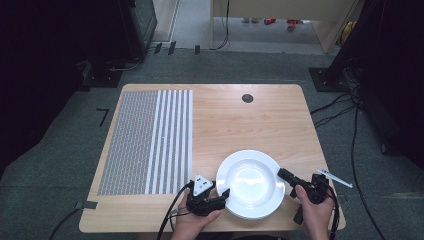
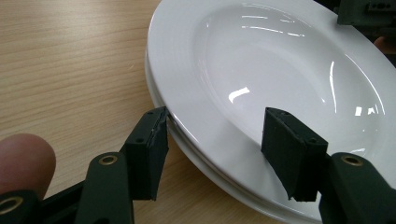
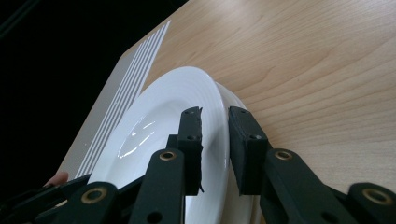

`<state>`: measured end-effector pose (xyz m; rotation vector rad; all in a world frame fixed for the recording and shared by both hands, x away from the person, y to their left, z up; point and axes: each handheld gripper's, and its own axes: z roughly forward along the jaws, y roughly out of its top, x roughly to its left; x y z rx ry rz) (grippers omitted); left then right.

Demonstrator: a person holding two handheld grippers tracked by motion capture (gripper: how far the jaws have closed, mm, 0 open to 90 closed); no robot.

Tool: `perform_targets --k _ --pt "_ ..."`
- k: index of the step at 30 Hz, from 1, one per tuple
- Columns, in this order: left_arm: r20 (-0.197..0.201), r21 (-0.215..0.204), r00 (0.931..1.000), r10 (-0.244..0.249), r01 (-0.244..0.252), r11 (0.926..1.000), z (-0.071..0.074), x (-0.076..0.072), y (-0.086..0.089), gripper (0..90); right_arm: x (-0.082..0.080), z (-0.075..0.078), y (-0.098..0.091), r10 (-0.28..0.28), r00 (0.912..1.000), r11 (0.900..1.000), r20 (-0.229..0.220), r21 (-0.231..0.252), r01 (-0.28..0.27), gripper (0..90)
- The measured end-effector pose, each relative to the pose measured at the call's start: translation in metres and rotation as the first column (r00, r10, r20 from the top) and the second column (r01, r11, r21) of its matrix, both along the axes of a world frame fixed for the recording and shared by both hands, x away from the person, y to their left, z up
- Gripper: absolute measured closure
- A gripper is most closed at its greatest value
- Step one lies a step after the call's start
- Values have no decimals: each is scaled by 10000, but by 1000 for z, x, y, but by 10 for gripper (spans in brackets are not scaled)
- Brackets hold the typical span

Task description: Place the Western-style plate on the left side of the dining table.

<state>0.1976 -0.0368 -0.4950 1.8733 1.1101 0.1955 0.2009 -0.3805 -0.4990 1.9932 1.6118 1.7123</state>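
Note:
Two white deep plates lie stacked near the table's front edge; the top plate [image 1: 250,182] [image 2: 280,70] [image 3: 154,126] rests on the lower plate [image 2: 205,165] [image 3: 236,101]. My right gripper [image 1: 282,174] [image 3: 215,126] is at the stack's right side, shut on the top plate's rim, one pad inside and one outside. My left gripper [image 1: 222,196] [image 2: 215,140] sits at the front-left rim with its jaws wide apart. One of its pads [image 2: 152,149] lies against the rim's outer edge, while the other hovers over the plate's inner slope.
A grey-and-white striped mat [image 1: 150,140] covers the table's left part. A round black cap [image 1: 247,98] sits near the far edge. A thin silver object [image 1: 334,177] lies at the right edge. Cables run over the floor to the right.

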Motion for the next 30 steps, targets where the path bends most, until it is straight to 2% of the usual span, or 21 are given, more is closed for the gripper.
perform_targets --k 7,10,13,16,17,19,20,23,25,30 --pt "-10 -4 10000 41 -41 10000 0 0 0 416 1 -3 5 -90 9999 9999 -89 95 91 771" --pt "-3 -35 10000 60 -60 10000 -1 0 0 416 1 -3 6 -72 10000 9998 32 -180 73 795" --pt "7 -50 10000 87 -87 9999 -1 0 0 417 1 -4 7 -65 9996 9993 281 -354 75 800" --pt "21 -87 9999 131 -131 9999 -1 1 0 427 2 -6 6 -43 9986 9998 531 -173 52 806" --pt "-24 -159 9998 177 -178 9997 -1 1 0 438 1 -5 7 9 9967 10000 809 9 -10 810" --pt "-67 -200 9998 189 -190 9996 -1 2 1 439 1 -4 7 49 9955 10000 942 50 -54 810" --pt "-125 -258 9998 175 -179 9995 -1 2 1 441 1 -3 10 162 9918 9998 1269 70 -172 808" --pt "-166 -369 9997 179 -185 9991 -2 3 2 444 0 -2 12 268 9880 9996 1523 39 -277 803" --pt "-175 -394 9997 195 -202 9990 -2 3 3 449 1 -3 13 311 9858 9995 1651 21 -319 801" --pt "-188 -449 9996 227 -235 9987 -1 4 4 473 2 -4 13 308 9864 9994 1613 119 -332 802"
